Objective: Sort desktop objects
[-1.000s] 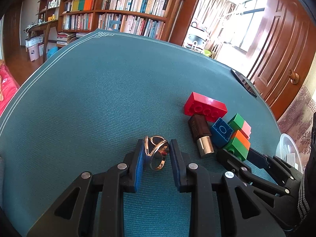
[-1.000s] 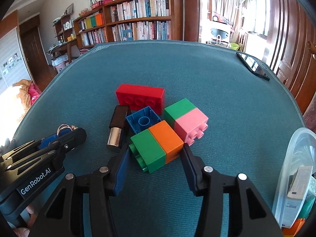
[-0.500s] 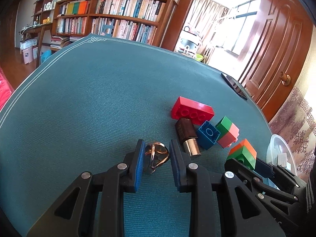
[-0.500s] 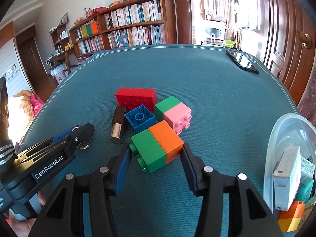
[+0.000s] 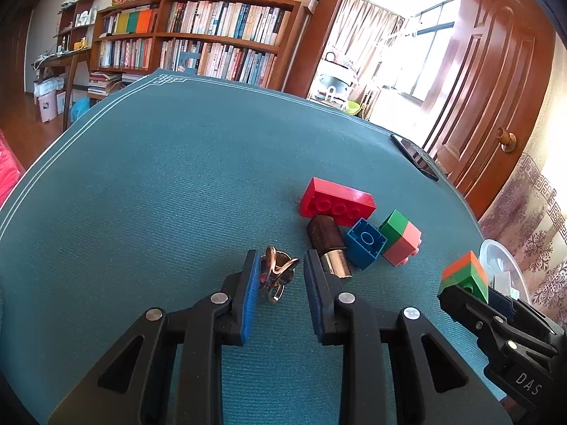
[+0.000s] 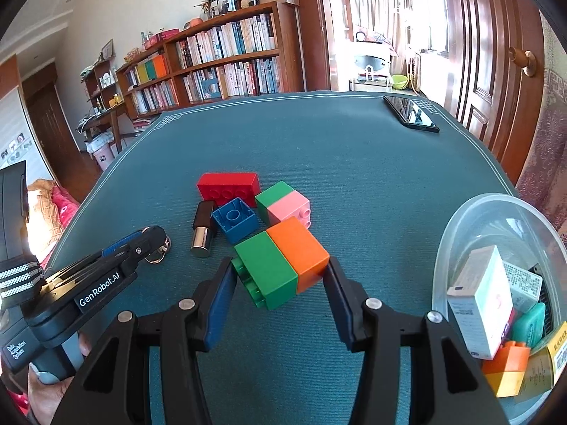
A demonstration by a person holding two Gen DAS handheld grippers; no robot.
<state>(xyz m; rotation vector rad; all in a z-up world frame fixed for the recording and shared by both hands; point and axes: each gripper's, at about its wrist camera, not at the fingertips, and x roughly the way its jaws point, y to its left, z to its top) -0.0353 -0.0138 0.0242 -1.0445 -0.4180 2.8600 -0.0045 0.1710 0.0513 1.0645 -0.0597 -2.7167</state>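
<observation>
Right gripper (image 6: 280, 276) clamps the green-orange block (image 6: 281, 262); left gripper (image 5: 278, 276) pinches the gold rings (image 5: 276, 272). Clear bowl (image 6: 460, 223), near right, holds boxes and a block. Lipstick (image 6: 202, 228) and loose blocks lie beyond.

Teal tablecloth (image 6: 354, 163) – white-lined border, green-orange block (image 6: 280, 265), ring (image 5: 276, 271) perhaps gold

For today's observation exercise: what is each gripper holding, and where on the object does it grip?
Right gripper: the green-and-orange block, clamped at its two ends. Left gripper: the gold ring, pinched across its sides.
</observation>
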